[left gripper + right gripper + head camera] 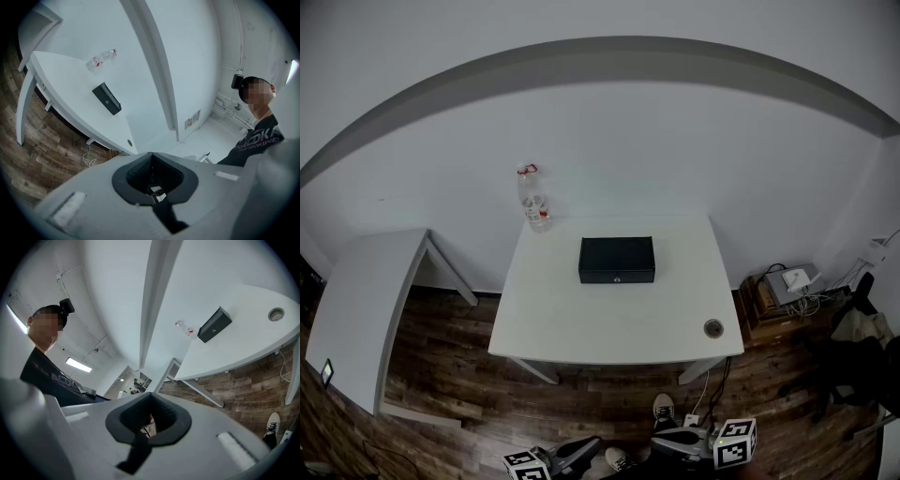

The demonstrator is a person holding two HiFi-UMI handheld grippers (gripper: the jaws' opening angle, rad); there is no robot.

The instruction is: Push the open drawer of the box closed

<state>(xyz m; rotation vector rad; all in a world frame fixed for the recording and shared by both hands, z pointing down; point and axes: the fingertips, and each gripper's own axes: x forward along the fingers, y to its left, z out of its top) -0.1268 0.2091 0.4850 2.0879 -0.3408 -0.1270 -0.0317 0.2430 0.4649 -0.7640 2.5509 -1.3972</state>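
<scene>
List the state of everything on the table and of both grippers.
black box: on the table, drawer looks flush, no gap visible.
bottle: upright, back left of the table.
left gripper: shut, empty, off the table.
right gripper: shut, empty, off the table.

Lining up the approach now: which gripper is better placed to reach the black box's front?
Right, narrowly. Both grippers, shut, hang low, off the table; the right gripper sits slightly nearer the black box than the left gripper.

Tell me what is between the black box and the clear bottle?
Nothing: head view shows bare white table between the flat black box and clear plastic bottle.
</scene>
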